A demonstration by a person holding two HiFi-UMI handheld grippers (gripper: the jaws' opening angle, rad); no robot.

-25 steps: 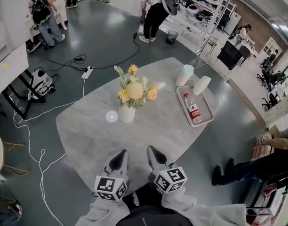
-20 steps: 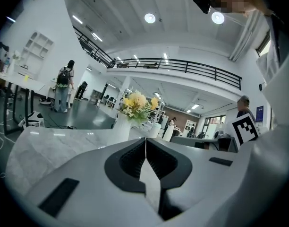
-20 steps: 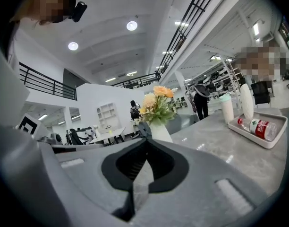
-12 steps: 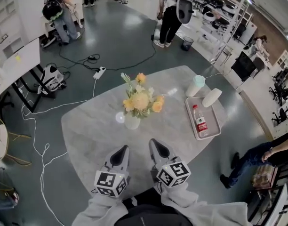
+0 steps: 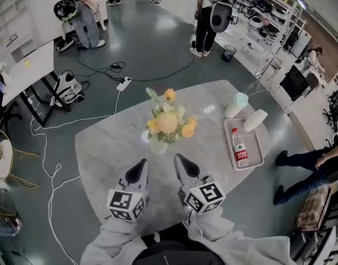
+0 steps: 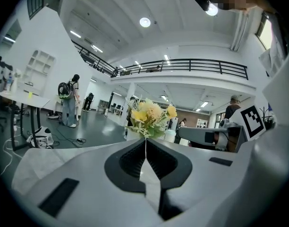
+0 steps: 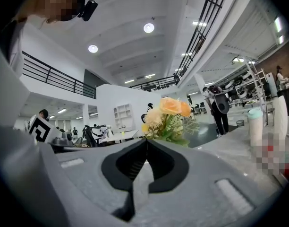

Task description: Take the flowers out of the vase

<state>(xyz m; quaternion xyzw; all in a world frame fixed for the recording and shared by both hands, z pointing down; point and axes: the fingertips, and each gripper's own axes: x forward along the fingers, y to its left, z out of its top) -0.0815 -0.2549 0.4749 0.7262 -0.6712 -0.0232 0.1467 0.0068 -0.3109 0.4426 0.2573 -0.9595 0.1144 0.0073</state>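
A bunch of yellow and orange flowers point(image 5: 169, 121) stands in a small white vase point(image 5: 158, 145) near the middle of the grey marble table point(image 5: 103, 153). My left gripper point(image 5: 140, 165) and right gripper point(image 5: 179, 159) hover side by side over the table's near half, both pointing at the vase and a short way from it. Both have their jaws together with nothing between them. In the left gripper view the flowers point(image 6: 149, 117) rise just beyond the gripper point(image 6: 146, 140). The right gripper view shows the flowers point(image 7: 170, 119) behind its gripper point(image 7: 147, 141).
A grey tray point(image 5: 256, 159) at the table's right holds a plastic bottle point(image 5: 239, 147) with a red label. A pale green cup point(image 5: 235, 105) and a white cup point(image 5: 255, 120) stand by it. Cables point(image 5: 47, 170) trail over the floor at left. People stand further back.
Both grippers have moved forward over the table toward the vase and risen slightly. The head view has shifted, so the table sits lower and further right in the picture.
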